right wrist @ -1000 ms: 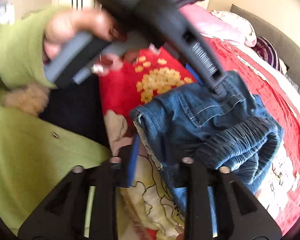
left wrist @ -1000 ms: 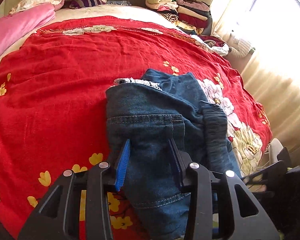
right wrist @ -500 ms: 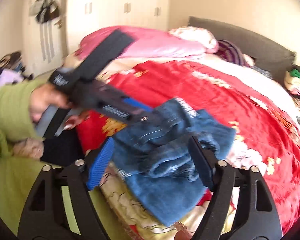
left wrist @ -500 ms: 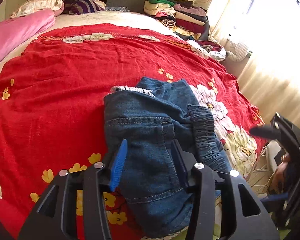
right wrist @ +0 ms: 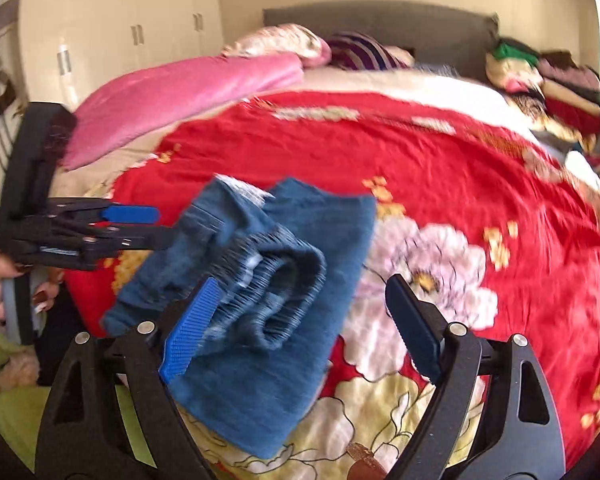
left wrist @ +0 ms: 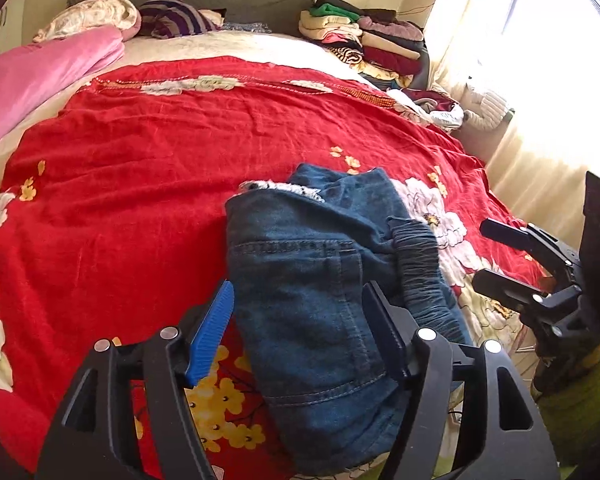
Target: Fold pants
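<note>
Folded jeans on the red bedspread; both grippers' jaws just opened, gripping nothing.

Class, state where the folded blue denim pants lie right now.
The folded blue denim pants lie at the near edge of the red floral bedspread, ahead of both wrist cameras.

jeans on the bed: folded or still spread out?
Folded. The jeans lie as a compact layered bundle on the red bedspread, waistband doubled over on top, no legs laid out. Neither gripper grips them.
</note>
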